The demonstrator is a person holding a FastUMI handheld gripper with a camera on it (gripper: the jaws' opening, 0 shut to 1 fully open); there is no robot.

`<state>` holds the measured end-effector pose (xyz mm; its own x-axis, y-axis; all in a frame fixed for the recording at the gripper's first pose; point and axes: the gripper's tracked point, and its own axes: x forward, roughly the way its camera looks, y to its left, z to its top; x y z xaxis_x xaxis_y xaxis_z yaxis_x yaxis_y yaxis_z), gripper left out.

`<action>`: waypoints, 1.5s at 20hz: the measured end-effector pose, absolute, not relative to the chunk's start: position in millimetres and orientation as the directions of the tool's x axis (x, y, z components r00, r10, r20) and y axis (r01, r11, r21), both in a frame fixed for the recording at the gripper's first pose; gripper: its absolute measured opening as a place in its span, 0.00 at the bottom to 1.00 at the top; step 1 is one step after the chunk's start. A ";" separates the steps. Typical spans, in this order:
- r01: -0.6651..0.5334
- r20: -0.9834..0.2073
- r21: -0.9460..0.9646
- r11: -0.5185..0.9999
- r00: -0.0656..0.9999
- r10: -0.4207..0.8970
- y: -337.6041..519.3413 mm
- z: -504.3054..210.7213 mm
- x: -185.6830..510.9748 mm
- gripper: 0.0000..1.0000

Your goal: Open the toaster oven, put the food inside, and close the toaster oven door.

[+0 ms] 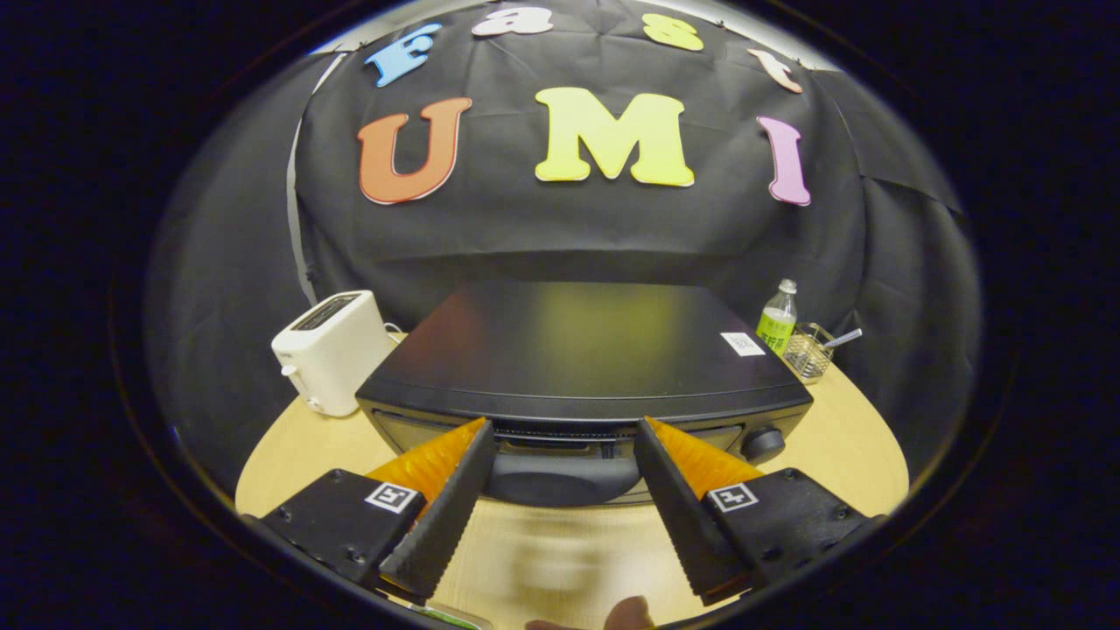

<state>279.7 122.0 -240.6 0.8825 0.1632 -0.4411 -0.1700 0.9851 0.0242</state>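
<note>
I look down over the toaster oven [577,350] from above and in front, so most of what I get is its flat dark top; the front face is squashed into a thin strip at the lower edge and hard to read. The door handle [560,477] shows as a dark rounded bar low on that front, sitting between my two fingers and just ahead of them, its ends cut by the fingers. A round knob [763,444] sits at about 3 o'clock from the handle, partly behind the right finger. I cannot tell from here whether the door is fully closed; no gap shows along the top edge.

The gripper [564,429] is spread wide, fingers well apart, tips flanking the handle and touching nothing I can make out. It points slightly downward at the oven front, level left to right.

At 6 o'clock below the fingers there is a blurred pale patch on the wooden table [289,455], too smeared to name. A bit of a fingertip [626,614] pokes in at the very bottom, cut off. A green-edged scrap beside it is too clipped to identify.

A white toaster [331,350] stands at 9 o'clock from the oven, just beside it. At 2 o'clock, a bottle [777,319] with a green label stands near a small wire basket [809,352]; something thin sticks out of the basket, too small to tell.
</note>
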 end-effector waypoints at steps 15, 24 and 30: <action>-0.128 -0.713 0.069 0.989 0.688 0.139 97.5 -331.1 159.6 1.00; -0.226 -0.693 0.143 0.964 0.672 0.260 105.7 -283.8 116.9 1.00; -0.262 -0.772 0.312 0.913 0.490 0.404 114.7 -283.6 44.5 1.00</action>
<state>44.5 114.7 -283.6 0.4900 0.4043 -0.7723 -0.2621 0.9133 0.3118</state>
